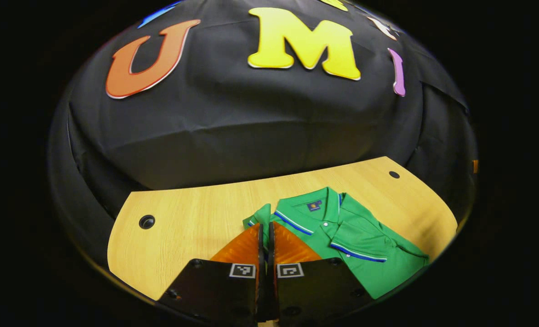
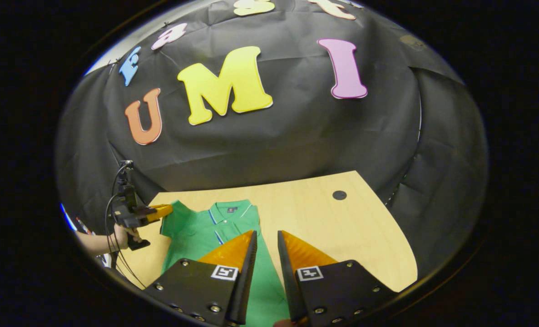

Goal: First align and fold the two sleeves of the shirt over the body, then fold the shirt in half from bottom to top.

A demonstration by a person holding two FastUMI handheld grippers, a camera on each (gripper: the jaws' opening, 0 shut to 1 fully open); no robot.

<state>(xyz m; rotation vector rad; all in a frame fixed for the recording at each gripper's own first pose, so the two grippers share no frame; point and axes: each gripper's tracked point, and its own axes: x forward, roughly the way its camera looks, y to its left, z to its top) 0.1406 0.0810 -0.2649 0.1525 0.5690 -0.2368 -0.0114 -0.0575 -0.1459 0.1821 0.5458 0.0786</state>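
Green polo shirt point(image 1: 342, 227) lies collar-far on the wooden counter point(image 1: 192, 222), toward its right part in the left gripper view; one sleeve point(image 1: 364, 245) already folded over the body, blue-and-white trim on cuff and collar; left gripper point(image 1: 265, 236) fingers nearly together, pinching the other sleeve point(image 1: 259, 215) at the shirt's left edge (a fold of green cloth sits right at the tips); in the right gripper view that gripper point(image 2: 162, 210) is far left, held by a hand point(image 2: 126, 236), tips at the sleeve point(image 2: 175, 215); right gripper point(image 2: 266, 243) fingers narrowly parted, holding nothing, above the shirt point(image 2: 215, 229) body's right edge; cable grommet holes point(image 1: 146, 221) in the counter.
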